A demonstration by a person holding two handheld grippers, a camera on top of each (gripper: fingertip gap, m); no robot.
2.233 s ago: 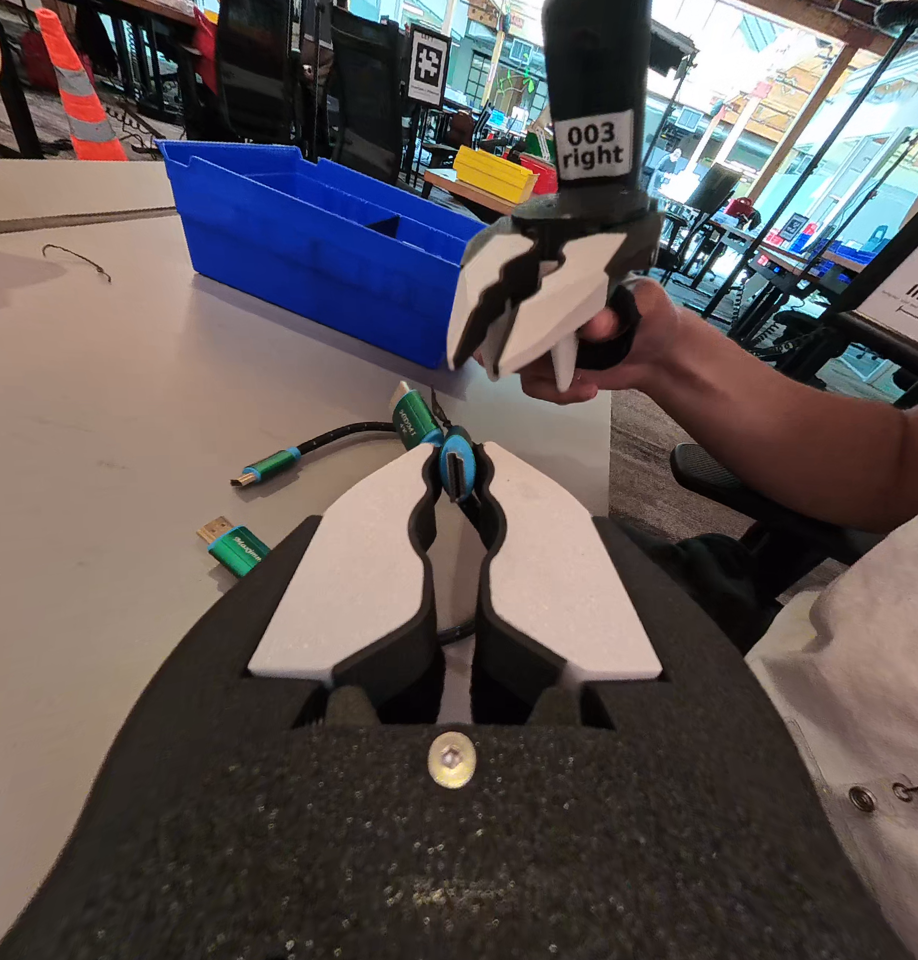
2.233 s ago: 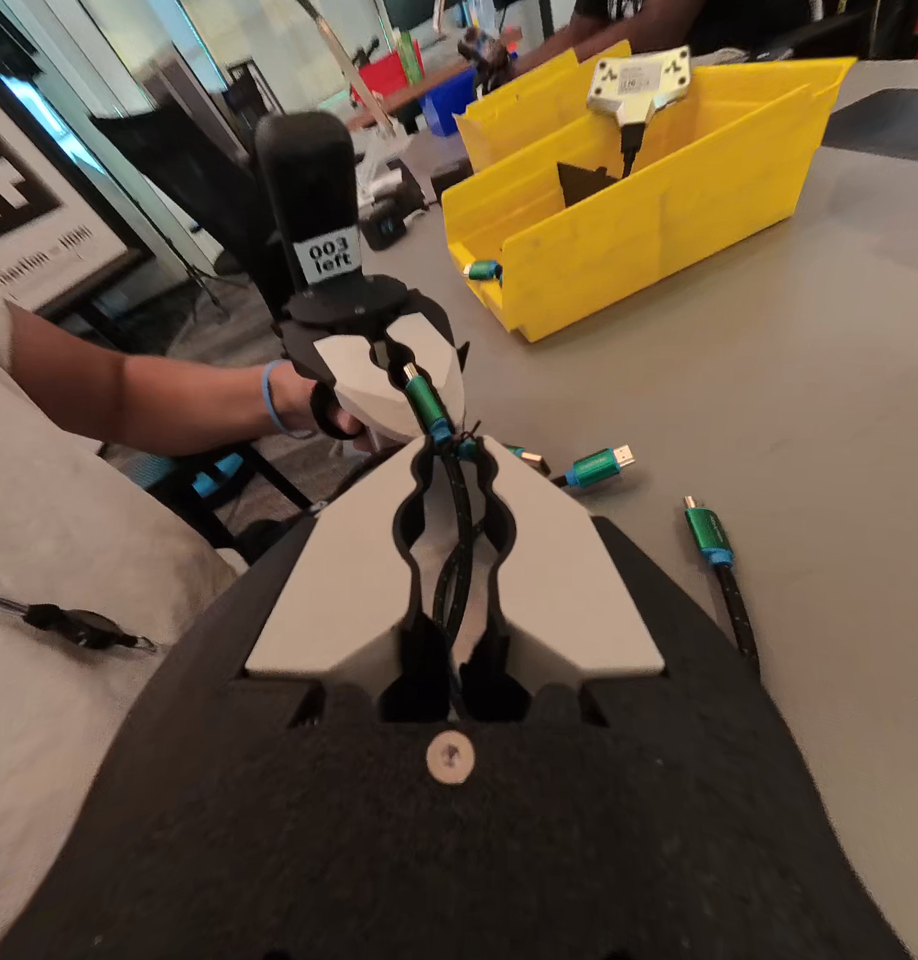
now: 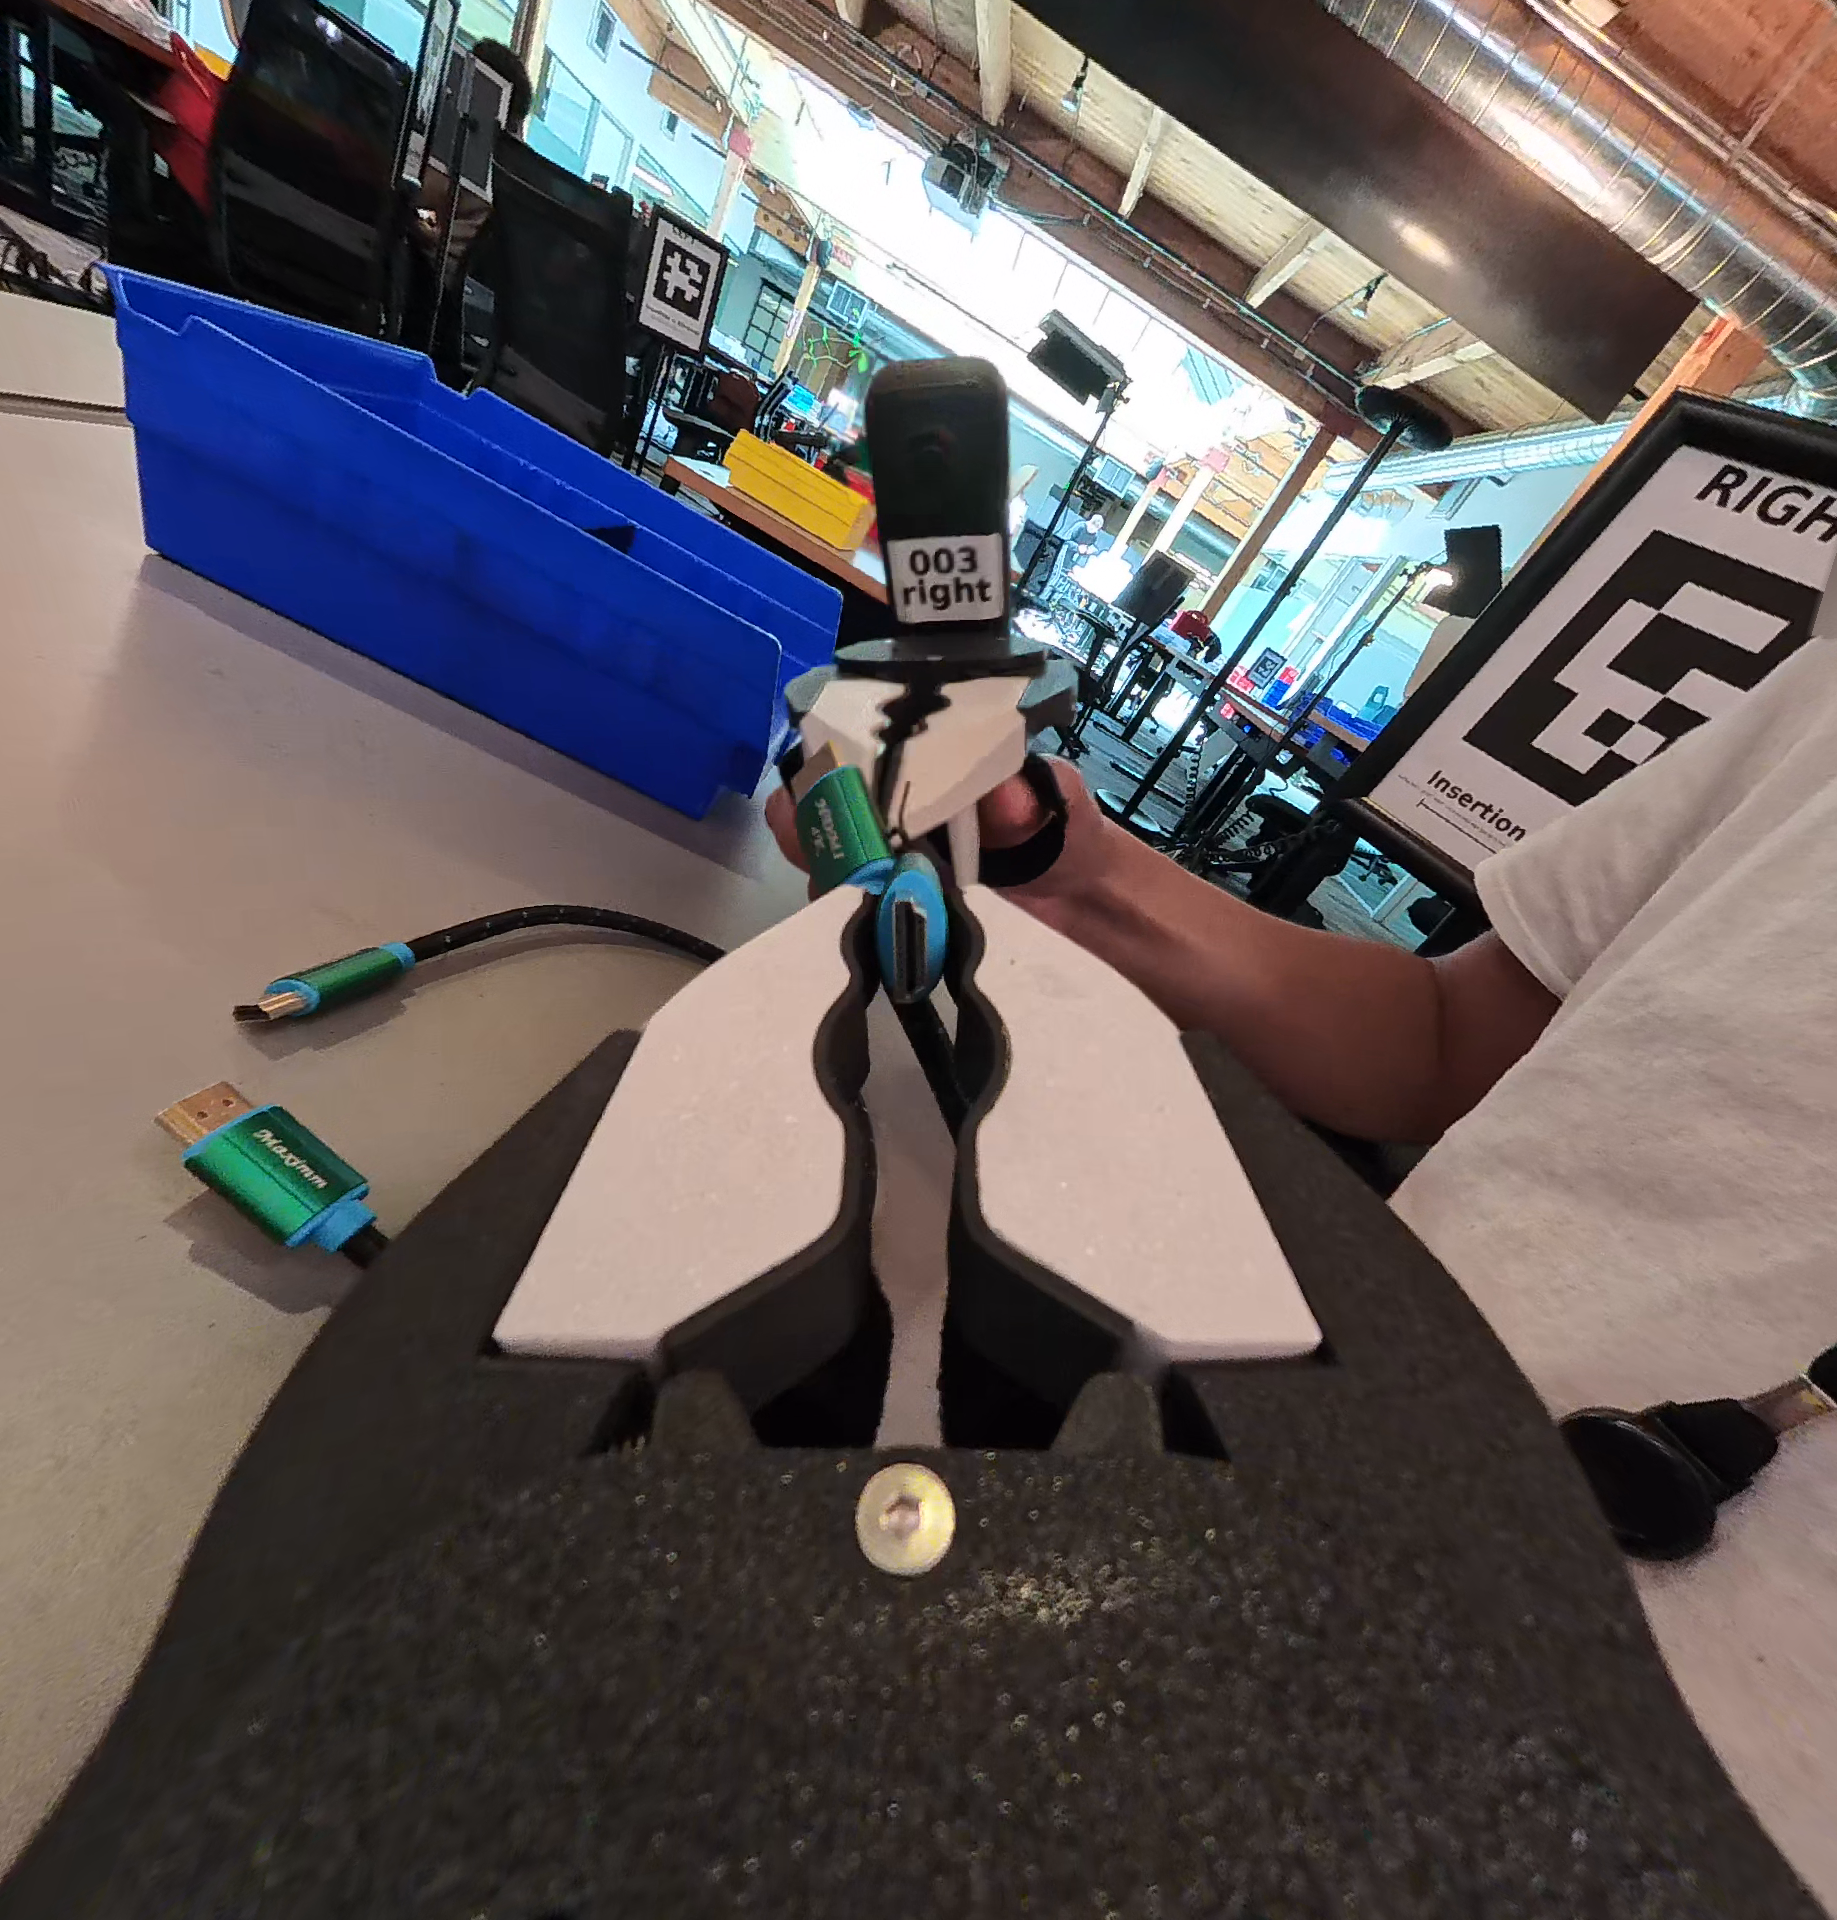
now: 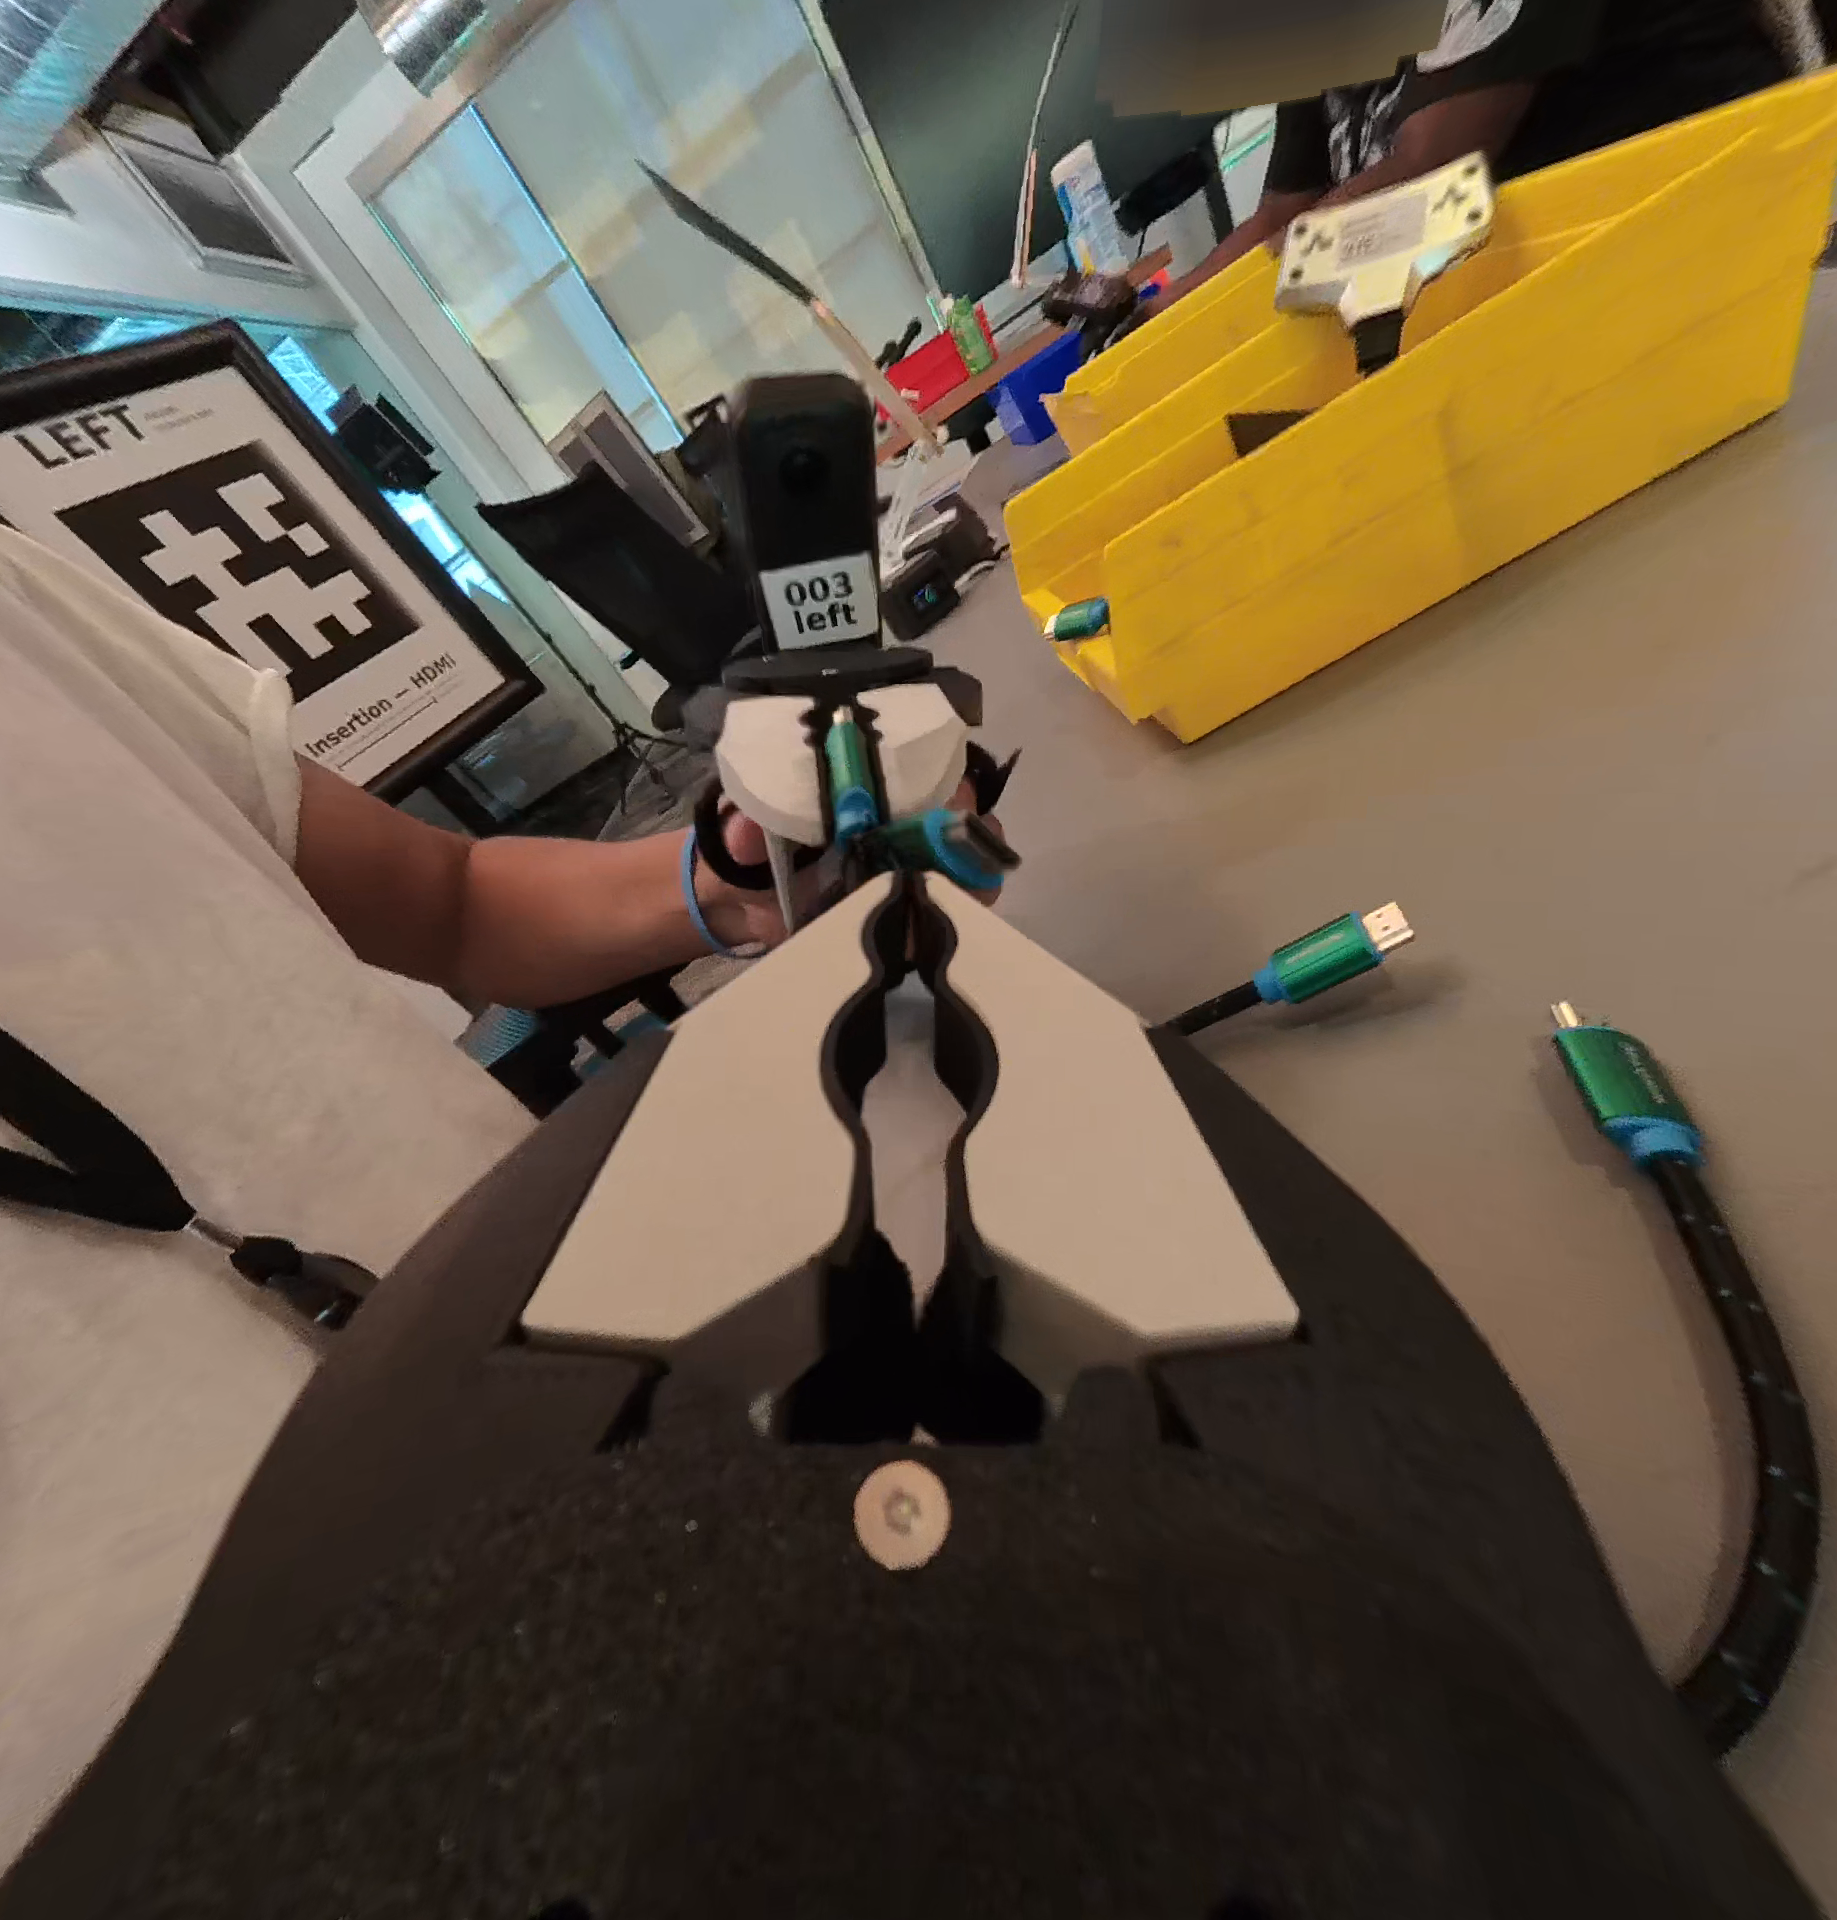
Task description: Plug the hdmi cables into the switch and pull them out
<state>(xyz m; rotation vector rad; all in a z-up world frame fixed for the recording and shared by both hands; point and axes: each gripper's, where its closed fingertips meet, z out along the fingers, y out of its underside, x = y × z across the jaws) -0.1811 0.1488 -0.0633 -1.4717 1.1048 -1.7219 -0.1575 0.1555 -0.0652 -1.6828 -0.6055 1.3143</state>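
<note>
Grey table [image 4: 1516,810] in a busy workshop, yellow bin [image 4: 1413,540] at its far side. Switch [image 4: 1381,244], a flat silver box with a short black lead, perched on the yellow bin's top rim, untouched.

Well apart from the yellow bin, by the table's near edge: left gripper [image 3: 906,896] closed on a plug [image 3: 909,940], cable running back between its fingers. Right gripper [image 4: 906,899] pinched shut at the tips on a second plug [image 4: 945,844], seemingly at its collar; exact hold hard to tell.

Changed in the last couple of seconds: both grippers raised off the table and turned to face each other, tips now almost touching, where the left sat low and the right hung above it pointing down. No cable lying along the right's fingers any more. Reads as a regrasp or untangling, not an insertion; nothing plugged in yet.

Plugs: green metal shells, blue collars, gold or dark connector tips, black braided cable. Two spare plugs [image 4: 1329,948] [image 4: 1620,1091] flat on the table between grippers and yellow bin; another plug end [image 4: 1078,621] poking from the yellow bin's near corner.
</note>
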